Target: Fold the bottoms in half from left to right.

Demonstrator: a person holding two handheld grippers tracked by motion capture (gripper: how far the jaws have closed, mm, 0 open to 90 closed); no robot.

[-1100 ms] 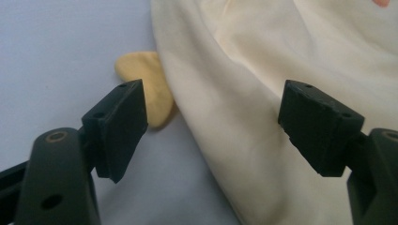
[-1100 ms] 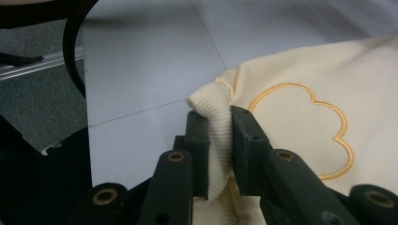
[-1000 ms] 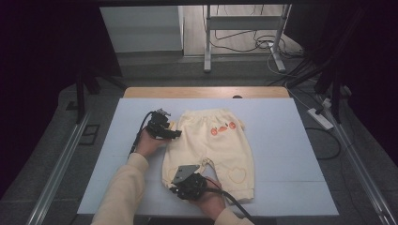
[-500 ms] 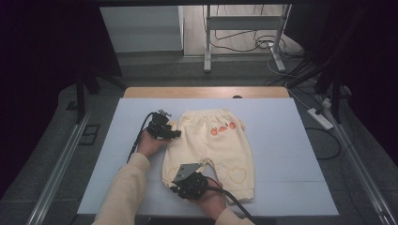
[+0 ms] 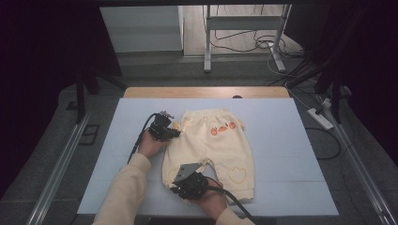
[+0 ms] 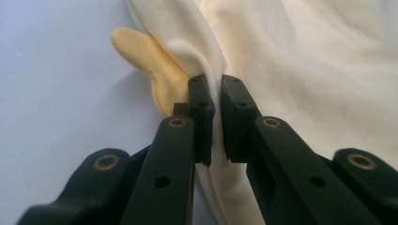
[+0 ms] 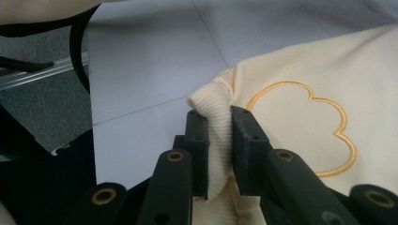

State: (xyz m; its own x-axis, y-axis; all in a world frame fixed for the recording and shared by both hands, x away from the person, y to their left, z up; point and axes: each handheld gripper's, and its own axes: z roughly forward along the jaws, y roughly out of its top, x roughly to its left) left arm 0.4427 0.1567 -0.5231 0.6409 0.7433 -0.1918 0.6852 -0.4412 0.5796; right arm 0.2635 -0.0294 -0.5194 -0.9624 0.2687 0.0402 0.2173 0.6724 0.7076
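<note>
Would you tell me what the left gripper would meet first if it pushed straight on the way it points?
The left gripper has just closed on the shorts; straight ahead probably lies more of that cream fabric.

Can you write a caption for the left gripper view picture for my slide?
The left gripper has just closed its jaws on a fold at the edge of the pale yellow pants on the light blue table.

Soft matt cream cloth shorts [image 5: 213, 145] with ribbed cuff; smooth matt pale-blue table [image 5: 291, 140].
</note>
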